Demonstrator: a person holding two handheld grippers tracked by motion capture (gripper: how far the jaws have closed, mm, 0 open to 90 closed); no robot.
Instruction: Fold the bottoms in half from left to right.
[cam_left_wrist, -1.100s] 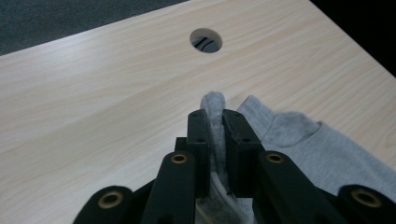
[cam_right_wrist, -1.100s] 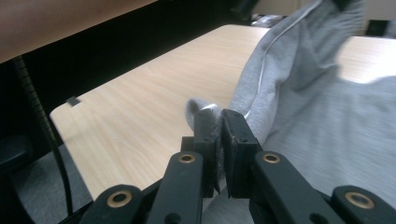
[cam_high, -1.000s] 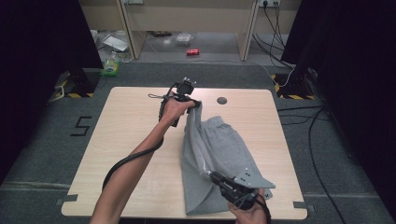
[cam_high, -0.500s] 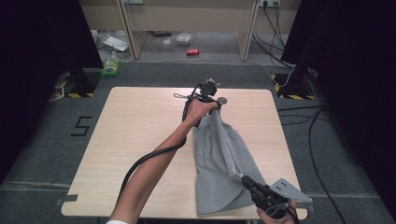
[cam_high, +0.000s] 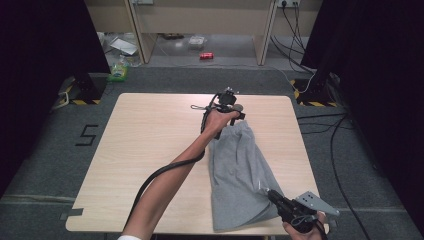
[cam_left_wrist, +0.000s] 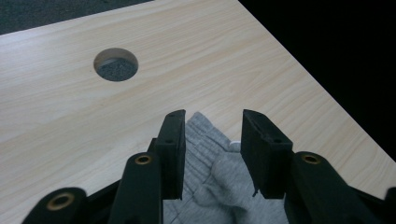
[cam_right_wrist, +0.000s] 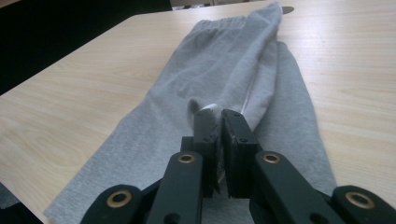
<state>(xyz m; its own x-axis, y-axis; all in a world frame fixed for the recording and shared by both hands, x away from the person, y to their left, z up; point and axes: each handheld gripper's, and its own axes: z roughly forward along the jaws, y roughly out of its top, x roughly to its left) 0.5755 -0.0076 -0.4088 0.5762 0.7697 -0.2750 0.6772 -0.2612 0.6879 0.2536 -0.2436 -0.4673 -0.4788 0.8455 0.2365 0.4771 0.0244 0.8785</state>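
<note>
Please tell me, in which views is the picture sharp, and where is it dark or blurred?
High view: table evenly lit, surroundings black, grey garment fairly sharp. Left gripper view: left tool slightly soft up close, wood grain crisp. Right gripper view: right tool clear, far end of the garment softer.

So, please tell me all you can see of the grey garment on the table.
The grey garment looks like soft jersey knit with a ribbed elastic band at its far end. It lies flat and lengthwise on the wooden table, folded, its near end at the table's near edge. The right gripper is shut on a fold near that end. The left gripper has just been opening; its jaws stand apart over the ribbed end, not pressing it.
</note>
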